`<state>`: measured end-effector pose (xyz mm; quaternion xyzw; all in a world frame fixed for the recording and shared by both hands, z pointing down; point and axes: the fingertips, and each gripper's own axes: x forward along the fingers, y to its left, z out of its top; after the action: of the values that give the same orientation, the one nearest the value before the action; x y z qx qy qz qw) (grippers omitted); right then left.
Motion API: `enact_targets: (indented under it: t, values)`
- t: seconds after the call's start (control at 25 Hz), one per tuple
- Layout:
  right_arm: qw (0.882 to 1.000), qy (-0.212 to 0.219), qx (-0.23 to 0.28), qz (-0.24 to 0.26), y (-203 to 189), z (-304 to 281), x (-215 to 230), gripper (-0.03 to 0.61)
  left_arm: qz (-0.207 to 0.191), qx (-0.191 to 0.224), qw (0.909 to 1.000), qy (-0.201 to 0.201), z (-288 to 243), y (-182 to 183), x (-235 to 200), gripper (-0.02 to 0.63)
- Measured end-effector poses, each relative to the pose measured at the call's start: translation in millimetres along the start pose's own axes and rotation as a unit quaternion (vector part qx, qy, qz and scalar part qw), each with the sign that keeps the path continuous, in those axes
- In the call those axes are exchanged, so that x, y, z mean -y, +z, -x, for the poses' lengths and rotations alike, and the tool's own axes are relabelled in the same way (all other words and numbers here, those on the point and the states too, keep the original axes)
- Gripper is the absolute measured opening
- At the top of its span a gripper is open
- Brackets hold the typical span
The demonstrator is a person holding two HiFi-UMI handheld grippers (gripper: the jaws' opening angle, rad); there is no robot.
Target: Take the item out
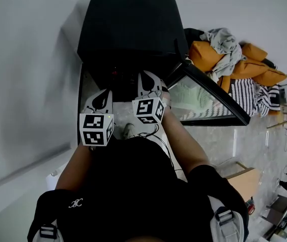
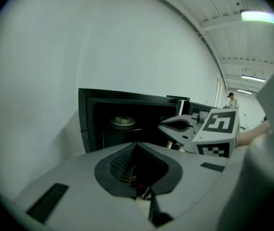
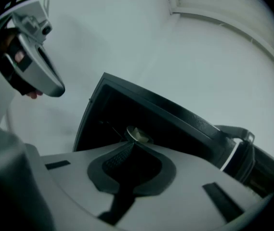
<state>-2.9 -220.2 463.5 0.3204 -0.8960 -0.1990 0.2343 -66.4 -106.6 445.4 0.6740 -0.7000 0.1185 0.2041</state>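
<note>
A black oven (image 1: 133,29) stands against the white wall with its glass door (image 1: 209,92) swung open to the right. On the rack inside sits a small pale dish with something on it (image 2: 123,121), which also shows in the right gripper view, dish (image 3: 137,134). Both grippers hover just in front of the open cavity. My left gripper (image 1: 102,97) is on the left, jaws together with nothing between them (image 2: 136,144). My right gripper (image 1: 150,79) is a little further in, shut and empty (image 3: 129,143), pointing at the dish.
Orange cushions with clothes heaped on them (image 1: 234,59) and a striped fabric (image 1: 249,92) lie right of the door. A cardboard box (image 1: 244,178) stands on the floor at the lower right. A person (image 2: 231,100) stands far off in the room.
</note>
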Motion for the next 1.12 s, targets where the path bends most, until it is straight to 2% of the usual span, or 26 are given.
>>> enact_targets:
  t: [0.12, 0.32, 0.48, 0.72, 1.12]
  values:
    - [0.998, 0.000, -0.005, 0.065, -4.6, -14.4, -5.3, 0.006, 0.000, -0.002, 1.0000, 0.000, 3.0, -4.2, -2.6, 0.002]
    - [0.989, 0.006, -0.023, 0.147, -13.9, -39.1, -14.4, 0.011, -0.012, 0.004, 0.9999, -0.001, 4.2, 0.0, -13.5, 0.002]
    - [0.984, 0.008, -0.064, 0.166, -25.7, -61.5, -16.0, 0.126, -0.013, 0.011, 0.9999, -0.001, 8.6, 6.0, -23.6, 0.002]
    - [0.975, 0.000, -0.134, 0.179, -47.0, -99.4, -15.5, 0.187, -0.020, 0.008, 0.9998, -0.001, 9.6, 7.4, -37.2, 0.002]
    - [0.964, -0.046, -0.165, 0.203, -53.7, -133.9, 1.0, 0.202, -0.021, 0.003, 0.9997, 0.008, 9.0, 10.1, -60.2, 0.002]
